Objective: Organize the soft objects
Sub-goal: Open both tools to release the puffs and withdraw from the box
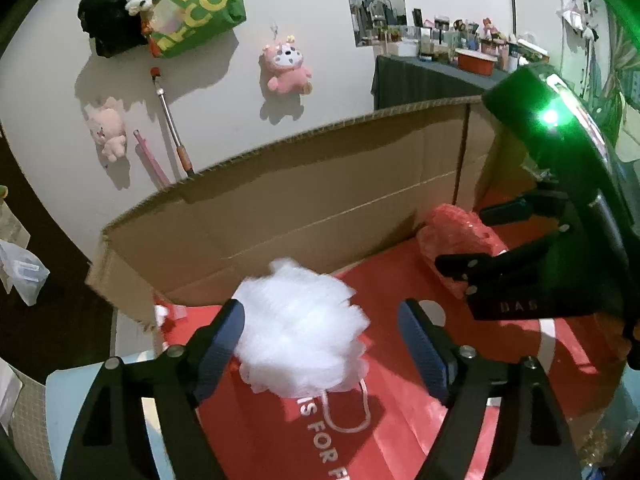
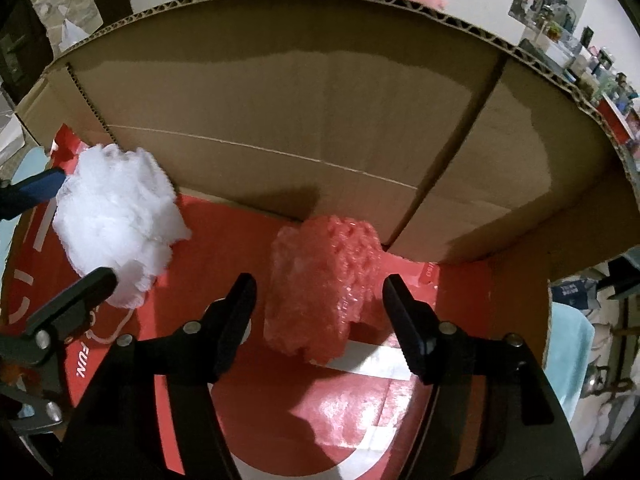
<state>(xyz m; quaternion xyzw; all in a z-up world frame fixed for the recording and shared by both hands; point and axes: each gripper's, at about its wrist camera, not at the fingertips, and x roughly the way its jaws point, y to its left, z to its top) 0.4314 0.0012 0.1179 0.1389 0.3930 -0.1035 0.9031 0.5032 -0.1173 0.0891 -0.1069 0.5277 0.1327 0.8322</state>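
Grippers spread over soft bundles on the red bag.

Left gripper (image 1: 320, 344) gapes wide, one pad touching the white fluffy ball (image 1: 300, 332) resting on the red bag (image 1: 400, 420); right gripper (image 2: 320, 312) stands open astride the pink bubble-wrap roll (image 2: 324, 280) farther along it. Both look featherlight and squashy, so pinch mid-body. Bag lettering reads "FUN." Behind the bag rises the cardboard wall (image 2: 280, 100).

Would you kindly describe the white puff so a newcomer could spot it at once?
Find the cardboard box with the red bag lining its floor. On the bag's left side, between the open fingers of the left hand-held gripper, sits the white puff. Its neighbour, the bubble wrap, is pink.
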